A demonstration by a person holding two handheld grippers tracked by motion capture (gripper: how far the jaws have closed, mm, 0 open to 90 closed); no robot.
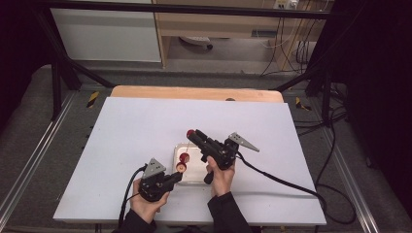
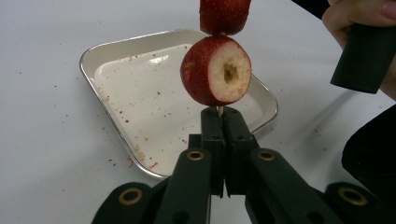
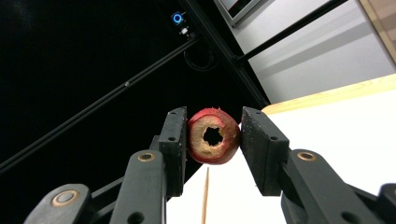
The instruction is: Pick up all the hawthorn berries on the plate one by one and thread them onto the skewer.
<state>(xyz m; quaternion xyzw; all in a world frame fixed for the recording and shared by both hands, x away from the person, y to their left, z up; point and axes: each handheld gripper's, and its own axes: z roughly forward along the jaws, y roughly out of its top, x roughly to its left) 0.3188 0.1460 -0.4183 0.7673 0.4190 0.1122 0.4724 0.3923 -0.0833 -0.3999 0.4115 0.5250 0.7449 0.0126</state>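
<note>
My left gripper (image 1: 178, 176) (image 2: 222, 116) is shut on the lower end of a thin wooden skewer (image 2: 218, 110). Two cored red fruits are threaded on the skewer, one (image 2: 215, 70) (image 1: 181, 167) just above the jaws and another (image 2: 224, 14) (image 1: 184, 157) on top of it. They hang over a small white metal tray (image 2: 140, 93) (image 1: 195, 167). My right gripper (image 1: 192, 134) (image 3: 214, 135) is raised beyond the tray and shut on a third cored red fruit (image 3: 201, 142) (image 1: 190, 132), its hole facing the camera. Below it rises the skewer's tip (image 3: 205, 196).
The tray holds only red crumbs, and more lie on the white tabletop (image 1: 136, 131) around it. A wooden strip (image 1: 194, 92) runs along the table's far edge. The person's right hand on its black handle (image 2: 359, 56) is close on the tray's right.
</note>
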